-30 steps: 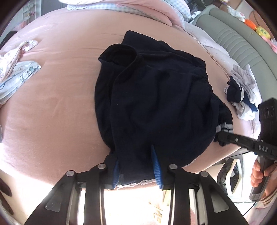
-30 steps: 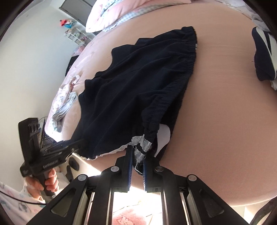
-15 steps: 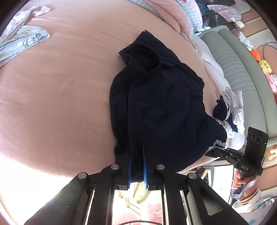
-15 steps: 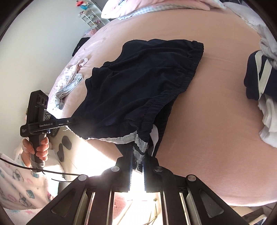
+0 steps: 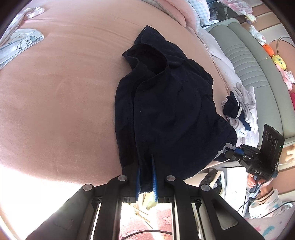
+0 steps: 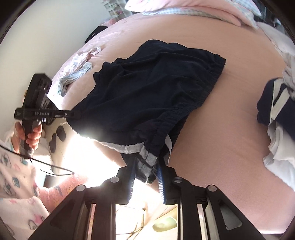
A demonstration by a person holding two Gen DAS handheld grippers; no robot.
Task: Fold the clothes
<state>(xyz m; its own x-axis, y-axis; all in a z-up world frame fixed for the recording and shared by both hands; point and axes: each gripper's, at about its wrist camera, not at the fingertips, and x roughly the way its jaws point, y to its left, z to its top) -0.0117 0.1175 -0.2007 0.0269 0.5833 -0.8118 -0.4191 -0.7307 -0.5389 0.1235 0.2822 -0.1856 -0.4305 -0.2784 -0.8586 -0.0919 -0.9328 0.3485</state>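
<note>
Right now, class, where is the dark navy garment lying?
The navy garment lies spread on the pink bed, its near edge at the bed's edge, left of the small clothes pile.

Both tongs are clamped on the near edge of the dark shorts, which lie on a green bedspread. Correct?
Not quite: the bedspread is pink, not green, as the left wrist view shows. The rest holds: the left tongs and the right tongs each pinch the near edge of the dark shorts lying on it.

My shorts lie on the bed, near its front edge. Left gripper at their near hem, right gripper at the waistband corner. Clothes pile right of them, pillows behind, small garments far left.
</note>
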